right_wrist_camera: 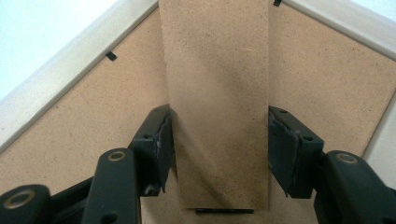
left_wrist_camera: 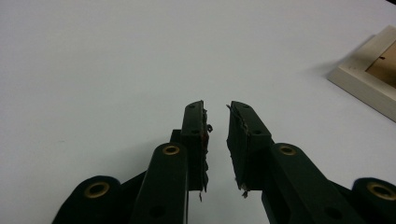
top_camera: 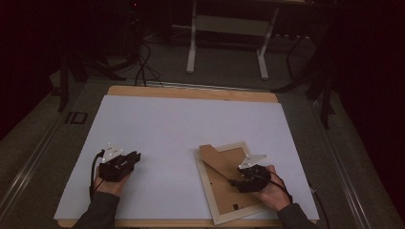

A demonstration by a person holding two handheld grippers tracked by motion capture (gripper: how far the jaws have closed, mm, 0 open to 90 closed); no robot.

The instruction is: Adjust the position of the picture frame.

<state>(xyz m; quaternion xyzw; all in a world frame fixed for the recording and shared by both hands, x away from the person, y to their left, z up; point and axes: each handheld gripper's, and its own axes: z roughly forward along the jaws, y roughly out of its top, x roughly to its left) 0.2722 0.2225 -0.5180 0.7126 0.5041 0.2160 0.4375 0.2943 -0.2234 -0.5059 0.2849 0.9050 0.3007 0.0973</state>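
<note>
Lying face down at the near right of the white sheet [top_camera: 157,124], a cream-painted picture frame [top_camera: 210,198] shows its rough brown fibreboard backing [right_wrist_camera: 70,126], matte and grainy, rectangular and turned at a slant to the table's wooden edge [top_camera: 191,92]. A long flat stand flap [right_wrist_camera: 217,93] of the same board runs up the middle of the backing, with small black clips at the frame's inner rim. The right gripper [right_wrist_camera: 219,140], black and angular with worn rubbery pads, straddles that flap, one jaw at each long edge, seemingly clasping it across its width. At the near left, well apart from the frame, the left gripper [left_wrist_camera: 217,126] hovers low over the smooth bare sheet, jaws nearly together with a narrow gap, holding nothing, their pads [left_wrist_camera: 204,135] frayed and ragged
</note>
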